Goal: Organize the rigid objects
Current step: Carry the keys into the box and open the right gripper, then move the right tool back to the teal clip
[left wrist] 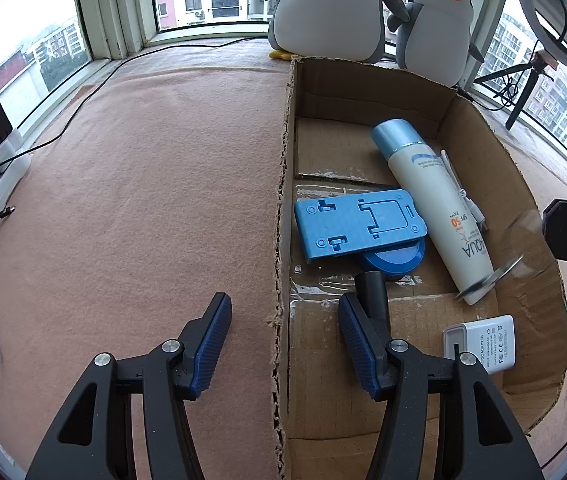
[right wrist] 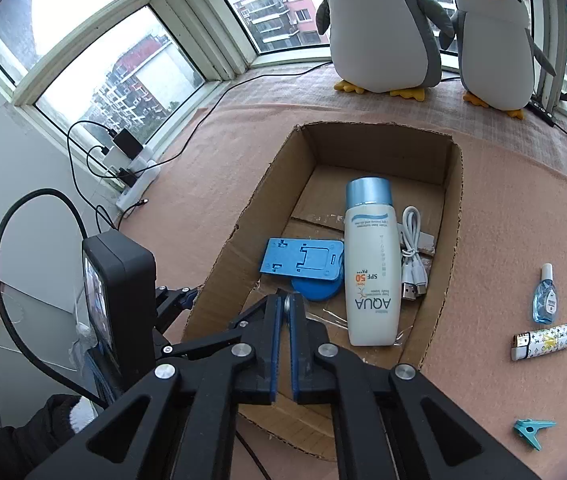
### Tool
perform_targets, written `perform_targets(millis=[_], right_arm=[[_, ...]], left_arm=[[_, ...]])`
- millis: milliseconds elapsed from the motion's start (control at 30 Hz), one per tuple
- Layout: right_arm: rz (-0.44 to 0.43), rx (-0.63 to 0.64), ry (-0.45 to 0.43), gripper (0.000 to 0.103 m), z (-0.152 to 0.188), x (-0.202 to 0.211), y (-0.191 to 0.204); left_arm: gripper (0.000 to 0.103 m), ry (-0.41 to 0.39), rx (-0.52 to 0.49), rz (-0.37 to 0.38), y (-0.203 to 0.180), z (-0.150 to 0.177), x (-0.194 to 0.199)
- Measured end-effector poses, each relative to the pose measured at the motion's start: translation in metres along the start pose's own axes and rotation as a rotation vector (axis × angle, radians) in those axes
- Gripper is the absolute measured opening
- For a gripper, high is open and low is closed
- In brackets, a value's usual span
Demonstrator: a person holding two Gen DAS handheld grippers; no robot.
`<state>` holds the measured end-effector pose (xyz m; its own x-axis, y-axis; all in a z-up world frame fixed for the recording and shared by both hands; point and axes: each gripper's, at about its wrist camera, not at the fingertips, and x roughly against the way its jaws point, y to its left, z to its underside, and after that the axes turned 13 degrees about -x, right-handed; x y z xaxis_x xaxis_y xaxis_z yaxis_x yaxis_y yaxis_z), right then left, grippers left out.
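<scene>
Pink felt-covered table (right wrist: 503,208) by a bay window; 2 plush penguins (right wrist: 383,28) stand at the far edge, cables and a power strip (right wrist: 135,184) at the left. Cardboard box (right wrist: 453,216), open-topped with torn rims, holds: 1 white sunscreen bottle (right wrist: 369,264) with a blue cap, lying flat; 1 blue plastic stand (right wrist: 301,260) resting on a round blue lid (right wrist: 317,290); 1 coiled white cable (right wrist: 413,256) between bottle and right wall; 1 white power adapter (left wrist: 483,344), seen only from the left wrist view; 1 short black tube (left wrist: 371,296), partly hidden behind the left finger. Outside the box, on the felt to the right: 1 small blue spray bottle (right wrist: 544,300), 1 patterned lighter (right wrist: 543,341), 1 teal clip (right wrist: 531,432). Left gripper (left wrist: 283,320): jaws released wide, straddling the box's left wall, grasping nothing. Right gripper (right wrist: 285,308): jaws clenched over the box's near end; a thin metal edge shows between the pads, too small to identify. In the left wrist view a blurred metallic disc (left wrist: 491,278) shows near the bottle's base.
</scene>
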<state>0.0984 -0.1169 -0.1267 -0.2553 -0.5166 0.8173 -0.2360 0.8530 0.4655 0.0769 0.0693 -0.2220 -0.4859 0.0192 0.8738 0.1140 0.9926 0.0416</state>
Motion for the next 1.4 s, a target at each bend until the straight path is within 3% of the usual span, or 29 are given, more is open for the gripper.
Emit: perform_targets(millis=[67, 100, 800, 1200, 1400], right_arm=[[-0.002, -0.009, -0.008, 0.028, -0.001, 0.001, -0.002], [-0.005, -0.013, -0.014, 0.029, -0.001, 0.002, -0.002], [-0.030, -0.027, -0.054, 0.029, -0.001, 0.039, -0.013], [0.067, -0.091, -0.115, 0.029, 0.016, 0.095, -0.072], [0.158, -0.098, -0.098, 0.029, 0.032, 0.106, -0.102]], left_arm=[[0.060, 0.000, 0.001, -0.001, 0.000, 0.000, 0.000], [0.060, 0.000, 0.000, -0.002, 0.000, 0.000, 0.000], [0.060, -0.002, -0.008, -0.010, -0.003, 0.001, 0.001], [0.060, -0.001, -0.014, -0.015, -0.005, 0.000, 0.002], [0.060, 0.000, -0.017, -0.020, -0.007, 0.000, 0.002]])
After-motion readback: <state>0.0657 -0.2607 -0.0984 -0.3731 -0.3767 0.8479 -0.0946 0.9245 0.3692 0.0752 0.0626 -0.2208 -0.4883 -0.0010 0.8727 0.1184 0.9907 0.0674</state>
